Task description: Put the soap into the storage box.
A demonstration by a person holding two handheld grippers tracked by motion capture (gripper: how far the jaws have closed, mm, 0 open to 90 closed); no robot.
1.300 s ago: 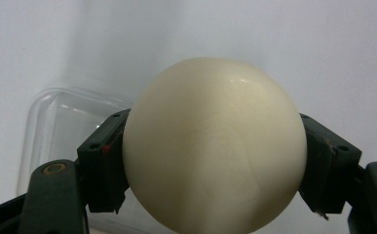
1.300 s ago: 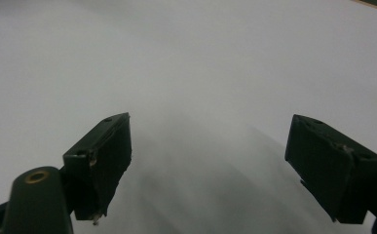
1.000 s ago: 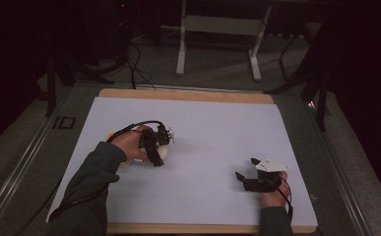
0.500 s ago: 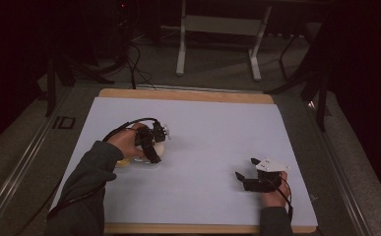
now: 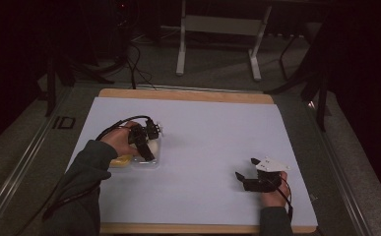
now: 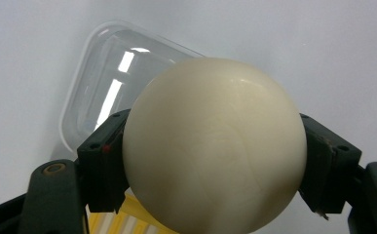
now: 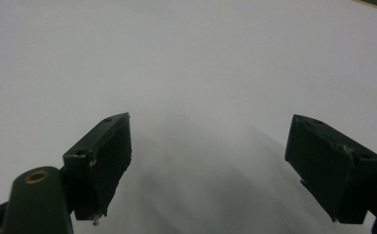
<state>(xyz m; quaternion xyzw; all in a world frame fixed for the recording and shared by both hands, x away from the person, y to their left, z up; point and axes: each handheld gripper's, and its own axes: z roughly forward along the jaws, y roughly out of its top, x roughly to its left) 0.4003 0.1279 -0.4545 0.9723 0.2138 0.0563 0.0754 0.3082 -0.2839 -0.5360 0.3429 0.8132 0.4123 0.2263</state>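
Between the left gripper's jaws, centre of the left gripper view, sits a smooth cream ball, clamped at its widest line by the two black pads. Grip is on a round, glossy surface with small pad contact, so my guess is the main risk is squeeze-out: any tilt or drop in clamp force and the ball pops up or forward out of the jaws. Behind it, upper left of that frame, lies a clear plastic container on the white sheet, empty as far as I can see; at bottom left a yellow striped item peeks out, can't tell what it is. In the high view the left gripper is at left-centre of the white table cover, with the ball over or just beside the container — can't tell if it's touching. If it's let go from height, it likely bounces or rolls off; the light container could also skid if bumped by a jaw. The right gripper has jaws wide apart with nothing between them, above bare sheet; in the high view it sits at lower right, well apart from the ball, so it's no help if the ball escapes.
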